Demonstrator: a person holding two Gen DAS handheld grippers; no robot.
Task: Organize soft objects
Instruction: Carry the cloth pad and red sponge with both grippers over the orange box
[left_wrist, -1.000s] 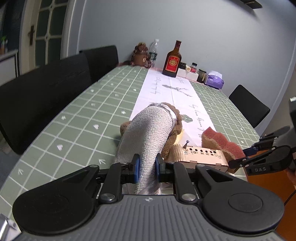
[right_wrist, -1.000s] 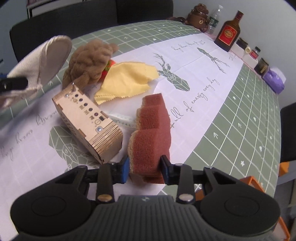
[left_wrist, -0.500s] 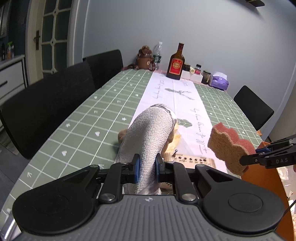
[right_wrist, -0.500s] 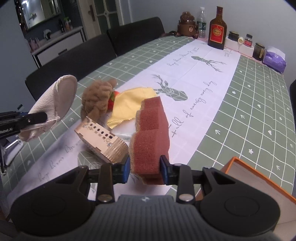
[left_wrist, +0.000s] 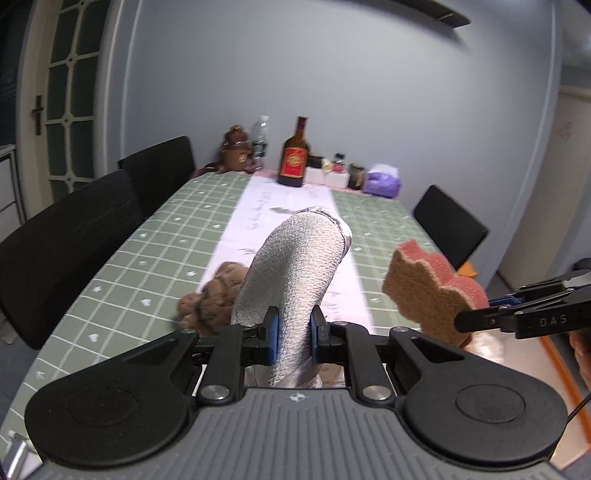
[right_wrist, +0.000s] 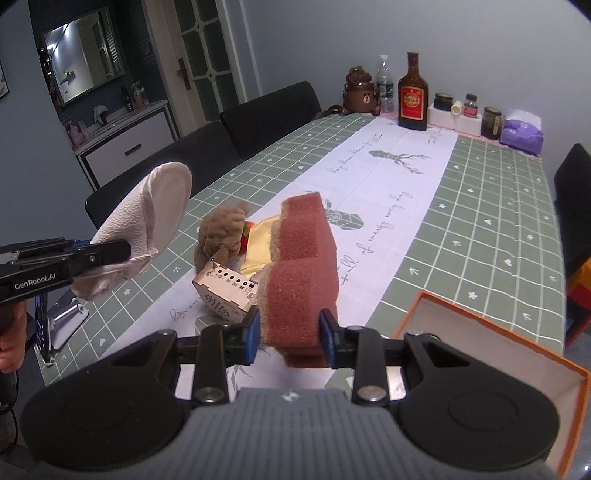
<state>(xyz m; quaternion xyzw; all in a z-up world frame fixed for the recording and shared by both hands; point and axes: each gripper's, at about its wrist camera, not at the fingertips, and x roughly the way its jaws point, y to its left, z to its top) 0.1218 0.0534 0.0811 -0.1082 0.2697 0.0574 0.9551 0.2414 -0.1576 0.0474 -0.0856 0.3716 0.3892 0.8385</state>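
My left gripper (left_wrist: 292, 334) is shut on a silver-grey oven mitt (left_wrist: 295, 280) and holds it in the air above the table; the mitt also shows in the right wrist view (right_wrist: 147, 221). My right gripper (right_wrist: 290, 339) is shut on a red-brown sponge (right_wrist: 303, 273), raised above the table; the sponge also shows at the right of the left wrist view (left_wrist: 432, 295). A brown plush toy (right_wrist: 221, 232) and a yellow cloth (right_wrist: 260, 243) lie on the white runner. An open orange box (right_wrist: 491, 354) stands at the near right.
A small wooden box (right_wrist: 227, 291) lies on the runner beside the plush. At the table's far end stand a brown bottle (right_wrist: 413, 94), a bear jar (right_wrist: 360, 90), small jars and a purple tissue pack (right_wrist: 522, 131). Black chairs (left_wrist: 66, 243) line the left side.
Both grippers have risen higher above the table with the mitt and the sponge still held. The sponge has lifted clear of the runner.
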